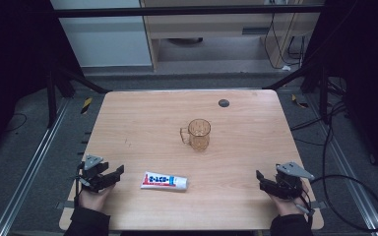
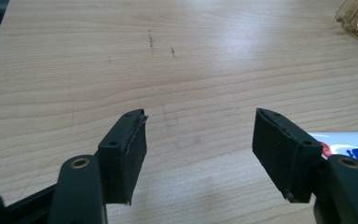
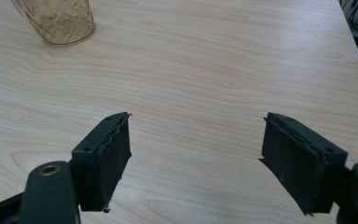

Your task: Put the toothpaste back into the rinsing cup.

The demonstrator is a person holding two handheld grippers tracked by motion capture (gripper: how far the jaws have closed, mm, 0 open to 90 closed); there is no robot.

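A clear amber mug (image 1: pixel 198 133) with a handle on its left stands upright near the middle of the wooden table (image 1: pixel 142 118). A white toothpaste tube (image 1: pixel 164 181) with blue and red print lies flat near the front edge. My left gripper (image 1: pixel 114 175) rests at the front left, just left of the tube, open with bare wood between its jaws (image 2: pixel 199 135); the tube's end (image 2: pixel 349 147) peeks past the right jaw. My right gripper (image 1: pixel 262 180) sits at the front right, open and holding nothing (image 3: pixel 196 154), with the mug's base (image 3: pixel 58 21) far off at upper left.
A small dark round disc (image 1: pixel 223 103) lies near the table's far edge. Black cables (image 1: pixel 344 182) trail off the right side. Dark frame posts stand at both far corners, and a pale cabinet is behind the table.
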